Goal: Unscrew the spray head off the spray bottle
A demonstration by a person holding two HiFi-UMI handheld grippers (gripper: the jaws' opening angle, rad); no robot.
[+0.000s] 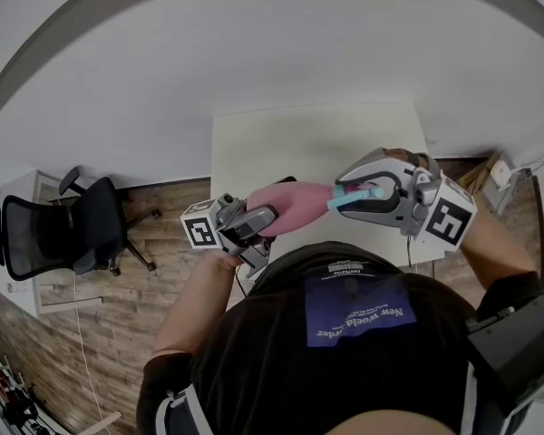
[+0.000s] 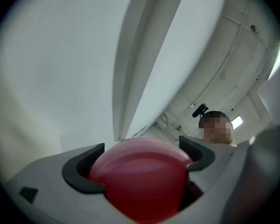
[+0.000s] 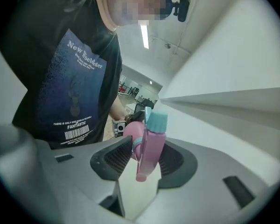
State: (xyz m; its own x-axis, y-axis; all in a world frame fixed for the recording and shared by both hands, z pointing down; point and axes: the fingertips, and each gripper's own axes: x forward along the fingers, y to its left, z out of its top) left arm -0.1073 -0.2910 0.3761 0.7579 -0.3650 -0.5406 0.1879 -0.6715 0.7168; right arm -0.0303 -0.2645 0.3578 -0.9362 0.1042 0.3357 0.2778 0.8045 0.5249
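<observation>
While the bottle (image 1: 295, 205) is small, rounded and plastic, it looks light and probably smooth, so I judge it could slip or twist under a loose grip. Its wall may give a little if squeezed. The head (image 1: 355, 194) seems stiffer, but its thin trigger could snap if used as a lever. The best hold, I think, is the bottle's belly for one gripper and the head's collar for the other, not the trigger.

The bottle is pink, plump and rounded at its base. The head is pink too, with a turquoise nozzle cap and a turquoise ring at the neck.

Bottle and head are held in the air, lying nearly level, above the near part of the table (image 1: 317, 134) and touching nothing on it. The left gripper (image 1: 261, 217) has its jaws clamped on the bottle's round lower body. The right gripper (image 1: 349, 198) has its jaws closed on the head, with the trigger between the pads.
</observation>
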